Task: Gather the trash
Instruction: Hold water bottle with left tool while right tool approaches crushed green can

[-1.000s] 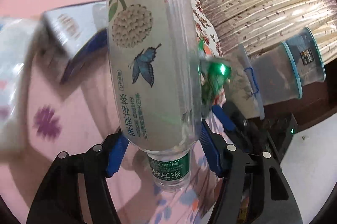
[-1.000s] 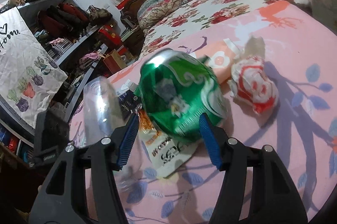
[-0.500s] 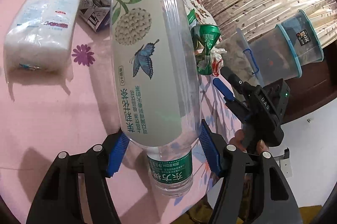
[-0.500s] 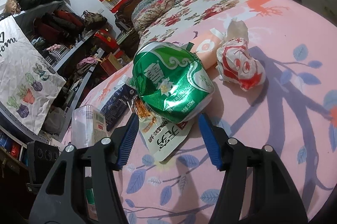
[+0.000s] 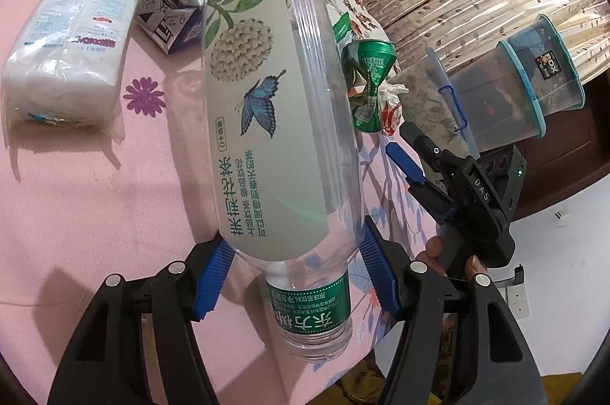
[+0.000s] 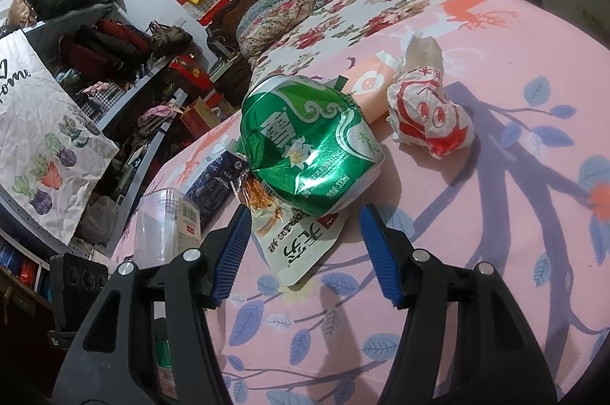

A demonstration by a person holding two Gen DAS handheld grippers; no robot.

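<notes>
My left gripper (image 5: pixel 295 245) is shut on a clear plastic bottle (image 5: pixel 282 107) with a butterfly label. Its blue pads press on the shoulder, and the cap end points back at the camera. The same bottle (image 6: pixel 164 225) shows at the lower left of the right wrist view. A crushed green can (image 6: pixel 312 153) lies on a white snack packet (image 6: pixel 297 241) on the pink sheet. My right gripper (image 6: pixel 304 214) stands open just short of the can, pads off it. From the left wrist view, the right gripper (image 5: pixel 406 149) sits apart from the can (image 5: pixel 370 88).
A tissue pack (image 5: pixel 68 42) and a flattened dark carton (image 5: pixel 171 12) lie farther along the bed. Beside the can are a crumpled red-and-white wrapper (image 6: pixel 427 115) and an orange pack (image 6: pixel 370 88). Lidded plastic bins (image 5: pixel 495 92) stand off the bed edge; cluttered shelves (image 6: pixel 106 61) fill the left.
The left wrist view has swung and steadied, bringing the tissue pack, carton and right gripper into view, with the bottle still gripped. The can now sits ahead of the right fingers.
</notes>
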